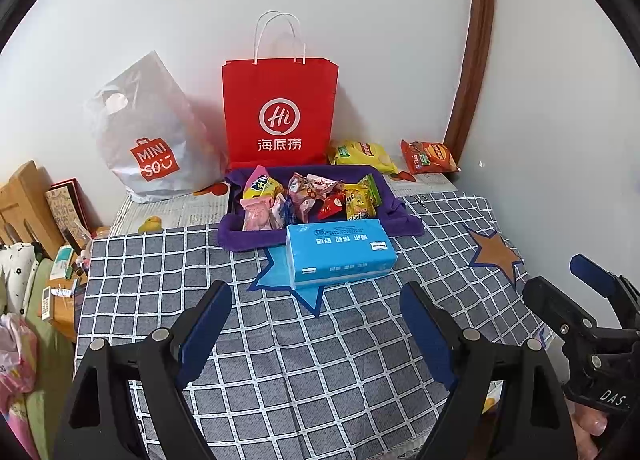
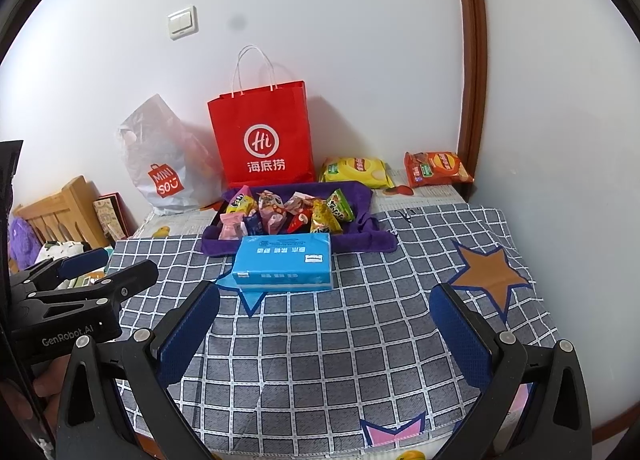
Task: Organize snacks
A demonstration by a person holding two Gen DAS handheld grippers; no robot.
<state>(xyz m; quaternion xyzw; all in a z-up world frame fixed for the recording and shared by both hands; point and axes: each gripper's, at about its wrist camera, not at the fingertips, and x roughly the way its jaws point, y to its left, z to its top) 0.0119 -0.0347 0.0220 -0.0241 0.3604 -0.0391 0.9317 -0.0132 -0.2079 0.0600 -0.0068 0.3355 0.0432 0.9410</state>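
Note:
A purple cloth-lined tray point(image 1: 248, 234) point(image 2: 360, 238) holds several small snack packets point(image 1: 308, 196) point(image 2: 280, 212). Behind it stands a red paper bag point(image 1: 280, 116) point(image 2: 262, 136). To its right lie a yellow chip bag point(image 1: 362, 156) point(image 2: 356, 171) and an orange chip bag point(image 1: 428, 156) point(image 2: 436, 168). A blue tissue pack point(image 1: 340, 252) point(image 2: 284, 260) lies in front of the tray. My left gripper point(image 1: 316, 300) stands open over the checked cloth, with nothing between its fingers. My right gripper point(image 2: 326, 302) is likewise open and empty, well short of the tissue pack.
A white plastic shopping bag point(image 1: 148, 136) point(image 2: 164, 164) leans on the wall at the left. A checked cloth point(image 1: 304, 360) point(image 2: 344, 352) covers the table. A wooden headboard point(image 1: 24, 208), books and small clutter sit off the table's left edge. A brown door frame point(image 1: 476, 48) rises at the right.

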